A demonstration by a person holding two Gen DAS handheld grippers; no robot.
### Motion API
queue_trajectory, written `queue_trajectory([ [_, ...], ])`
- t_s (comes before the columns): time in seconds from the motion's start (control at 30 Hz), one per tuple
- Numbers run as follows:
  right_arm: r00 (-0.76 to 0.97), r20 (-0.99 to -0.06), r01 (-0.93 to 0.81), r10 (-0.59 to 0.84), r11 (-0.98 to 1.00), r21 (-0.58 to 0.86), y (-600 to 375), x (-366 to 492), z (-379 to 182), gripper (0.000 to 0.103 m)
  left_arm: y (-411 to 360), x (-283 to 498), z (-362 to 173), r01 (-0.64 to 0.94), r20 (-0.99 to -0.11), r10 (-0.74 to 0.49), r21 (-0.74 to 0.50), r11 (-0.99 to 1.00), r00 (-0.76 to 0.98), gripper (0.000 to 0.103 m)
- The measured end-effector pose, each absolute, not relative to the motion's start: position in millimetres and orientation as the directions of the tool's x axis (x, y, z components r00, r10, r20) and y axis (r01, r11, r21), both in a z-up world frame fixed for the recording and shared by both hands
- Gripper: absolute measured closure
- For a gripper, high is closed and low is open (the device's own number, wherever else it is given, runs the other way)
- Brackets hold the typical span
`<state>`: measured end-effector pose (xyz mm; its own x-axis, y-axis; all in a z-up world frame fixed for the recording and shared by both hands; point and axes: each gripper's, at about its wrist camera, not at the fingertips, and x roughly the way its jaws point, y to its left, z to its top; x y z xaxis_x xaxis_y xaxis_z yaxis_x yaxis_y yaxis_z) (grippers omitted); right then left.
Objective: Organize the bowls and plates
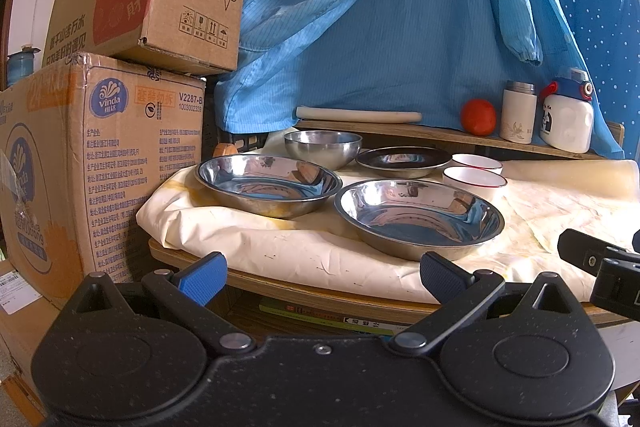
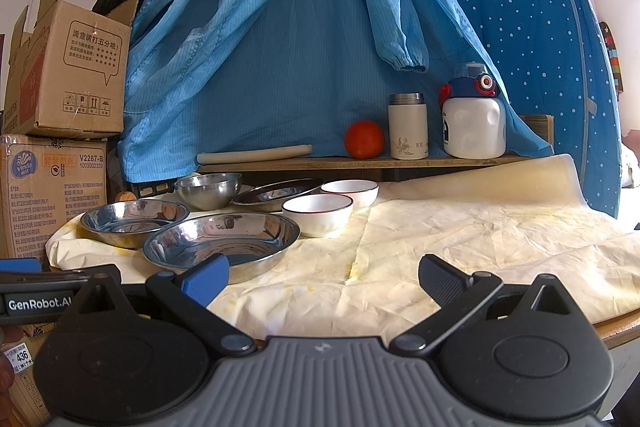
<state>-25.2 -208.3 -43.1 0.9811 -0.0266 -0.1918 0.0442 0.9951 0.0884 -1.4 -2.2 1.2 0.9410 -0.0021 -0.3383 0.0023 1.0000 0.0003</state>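
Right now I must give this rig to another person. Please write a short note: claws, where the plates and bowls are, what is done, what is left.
Left claw: open, empty, short of the table edge.
Right claw: open, empty, over the cloth's near edge.
On the cloth: two wide steel dishes, a steel bowl, a dark plate, two white bowls.
Done: nothing is stacked.
Left: group all plates and bowls.

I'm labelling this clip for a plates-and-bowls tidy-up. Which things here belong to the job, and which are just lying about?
Job: two large steel plates, dark plate, steel bowl, two white bowls.

Lying about: tomato, thermos, water bottle, rolling pin, cardboard boxes, blue garments.
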Motion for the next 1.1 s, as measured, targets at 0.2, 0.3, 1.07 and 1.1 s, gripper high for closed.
queue_trajectory([
  [0.2,0.981,-0.192,0.045,-0.027,0.995,0.088,-208.0,-25.0,-43.2,0.0,-2.2,-1.8,1.6,0.003,-0.338,-0.002,0.001,1.0,0.941,0.001],
  [0.3,0.981,-0.192,0.044,-0.027,0.995,0.088,-207.9,-25.0,-43.3,0.0,-2.5,-1.9,1.6,0.003,-0.337,-0.002,0.001,1.0,0.941,0.001],
  [1.07,0.981,-0.196,0.016,-0.007,0.999,0.043,-210.8,-2.1,-34.2,0.0,17.8,22.0,19.6,-0.084,-0.329,0.084,0.014,0.996,0.941,0.001],
  [1.1,0.981,-0.196,0.005,0.001,0.999,0.031,-210.3,2.2,-32.3,0.0,20.9,25.0,21.3,-0.096,-0.327,0.096,0.014,0.995,0.94,0.001],
])
